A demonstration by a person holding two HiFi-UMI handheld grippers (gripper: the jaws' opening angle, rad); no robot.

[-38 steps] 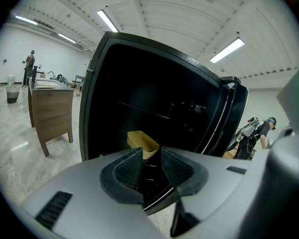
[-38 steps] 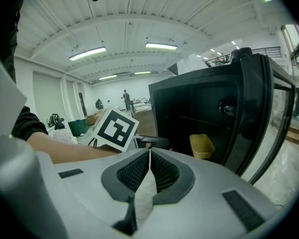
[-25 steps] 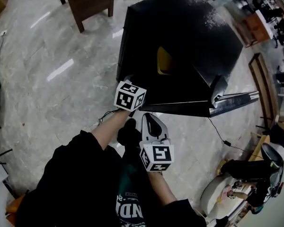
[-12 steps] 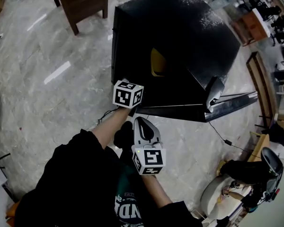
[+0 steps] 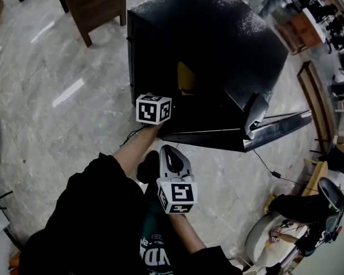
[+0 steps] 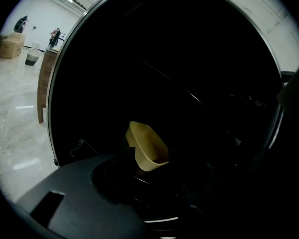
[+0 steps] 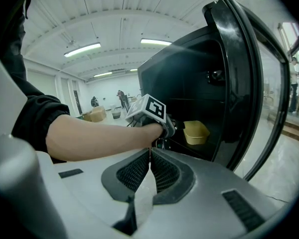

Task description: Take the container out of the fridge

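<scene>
A black fridge (image 5: 218, 44) stands on the floor with its door (image 5: 275, 125) swung open. On a shelf inside sits a pale yellow container (image 5: 186, 78), which also shows in the left gripper view (image 6: 147, 146) and the right gripper view (image 7: 196, 132). My left gripper (image 6: 157, 159) is at the fridge opening, open, its dark jaws just short of the container; its marker cube (image 5: 153, 109) shows from above. My right gripper (image 5: 173, 156) hangs back near my body, shut on nothing, jaws pressed together (image 7: 150, 151).
The open door (image 7: 244, 83) stands to the right of the opening. A dark wooden piece of furniture (image 5: 94, 2) stands at the back left. A cable (image 5: 269, 166) runs over the marble floor on the right, near a scooter (image 5: 309, 211).
My left gripper has reached further forward to the fridge opening. The right gripper has drawn back a little toward my body.
</scene>
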